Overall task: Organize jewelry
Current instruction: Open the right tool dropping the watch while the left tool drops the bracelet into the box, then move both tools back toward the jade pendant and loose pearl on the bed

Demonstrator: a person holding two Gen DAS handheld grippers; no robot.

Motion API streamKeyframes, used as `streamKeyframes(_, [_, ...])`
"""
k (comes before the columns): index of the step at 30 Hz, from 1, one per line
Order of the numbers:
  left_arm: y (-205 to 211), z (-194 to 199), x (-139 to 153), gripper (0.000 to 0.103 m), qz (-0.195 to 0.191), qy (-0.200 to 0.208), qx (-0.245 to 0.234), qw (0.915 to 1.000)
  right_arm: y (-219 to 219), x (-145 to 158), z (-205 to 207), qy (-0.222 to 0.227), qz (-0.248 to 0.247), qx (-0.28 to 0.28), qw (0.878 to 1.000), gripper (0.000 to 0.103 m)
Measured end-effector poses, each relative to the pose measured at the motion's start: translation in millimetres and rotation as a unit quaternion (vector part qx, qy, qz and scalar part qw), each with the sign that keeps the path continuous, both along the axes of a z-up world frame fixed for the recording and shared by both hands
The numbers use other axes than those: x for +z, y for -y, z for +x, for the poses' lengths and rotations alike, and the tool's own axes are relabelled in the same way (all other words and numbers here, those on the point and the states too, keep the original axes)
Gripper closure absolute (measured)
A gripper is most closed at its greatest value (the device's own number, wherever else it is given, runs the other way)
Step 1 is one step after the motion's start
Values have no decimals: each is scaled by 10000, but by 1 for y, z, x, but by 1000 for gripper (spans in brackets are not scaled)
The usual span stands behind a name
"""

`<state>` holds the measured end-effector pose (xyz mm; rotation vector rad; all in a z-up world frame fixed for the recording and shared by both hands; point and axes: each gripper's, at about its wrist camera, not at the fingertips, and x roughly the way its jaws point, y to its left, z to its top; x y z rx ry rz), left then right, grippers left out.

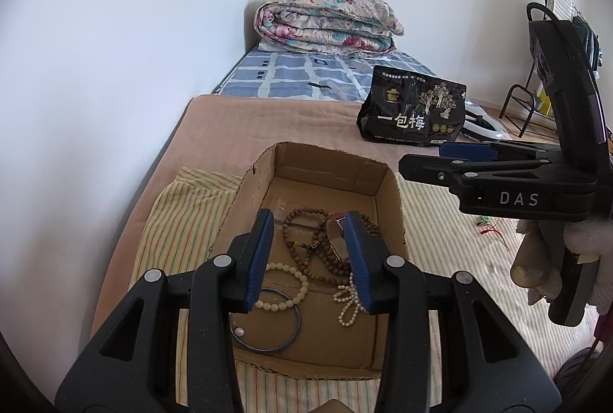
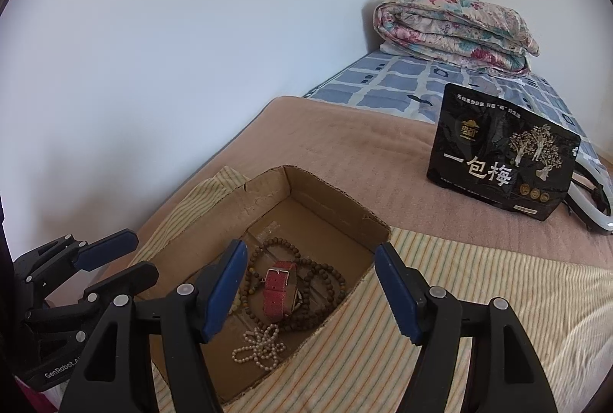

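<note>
room: white walls meeting in a corner, bed (image 1: 237,129) along them under a tan blanket (image 2: 337,160); blue checked sheet (image 1: 291,76) at the far end
far end: folded floral quilt (image 1: 325,22) stacked on the sheet by the corner
surface: striped yellow cloth (image 2: 479,298) spread over the blanket, under and beside the box
box: open-topped cardboard box (image 1: 383,183), torn rim, resting on the striped cloth
in the box: long string of brown wooden beads (image 1: 302,221) looped across the floor; red-strapped watch (image 2: 279,292) lying on those beads; cream bead bracelet (image 1: 287,284) overlapping a thin dark bangle (image 1: 268,336); small white pearl strand (image 2: 260,346) bunched toward the near wall; one loose pearl (image 1: 239,331) inside the bangle
bag: black snack bag (image 2: 498,164) with white characters, upright on the blanket, well beyond the box
behind the bag: white object, partly hidden, cannot tell what
left gripper (image 1: 312,256): above the box, blue pads partly apart, nothing between them
right gripper (image 2: 310,290): over the box's near corner, jaws wide apart, nothing clamped, watch in line below
right edge: dark metal rack (image 1: 525,106) on the floor past the bed
</note>
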<state>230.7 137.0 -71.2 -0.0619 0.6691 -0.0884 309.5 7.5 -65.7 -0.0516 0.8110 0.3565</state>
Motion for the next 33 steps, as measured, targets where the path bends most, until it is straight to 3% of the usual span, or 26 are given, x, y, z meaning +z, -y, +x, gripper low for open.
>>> streamKeyframes(17, [31,-18,18,65,-27,107,-189,9998,53,27,-40,219,-158,-258,9993,29])
streamKeyframes(33, [93,-33,26,64,-74,80,-604,9981,162,44,-109,176,-236,-955,9950,25])
